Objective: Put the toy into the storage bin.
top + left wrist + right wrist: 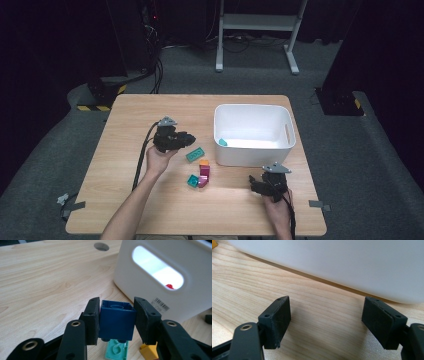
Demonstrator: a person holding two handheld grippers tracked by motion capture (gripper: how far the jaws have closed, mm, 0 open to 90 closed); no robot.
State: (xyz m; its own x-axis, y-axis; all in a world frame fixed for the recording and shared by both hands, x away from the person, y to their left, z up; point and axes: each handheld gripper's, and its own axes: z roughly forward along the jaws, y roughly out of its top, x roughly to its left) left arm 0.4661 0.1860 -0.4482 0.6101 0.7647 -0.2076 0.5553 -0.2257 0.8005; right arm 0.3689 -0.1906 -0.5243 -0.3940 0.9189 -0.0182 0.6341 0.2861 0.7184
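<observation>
A blue block [116, 320] is clamped in the left gripper [116, 321] beside the white bin [254, 134]; the right gripper [325, 322] is held wide open, empty, near the bin.

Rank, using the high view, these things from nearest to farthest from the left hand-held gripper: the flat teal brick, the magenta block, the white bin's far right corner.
From the left hand-held gripper:
1. Flat teal brick, just below the jaws' tips.
2. Magenta block, nearer the table's front edge.
3. White bin's far right corner, across the table.
</observation>
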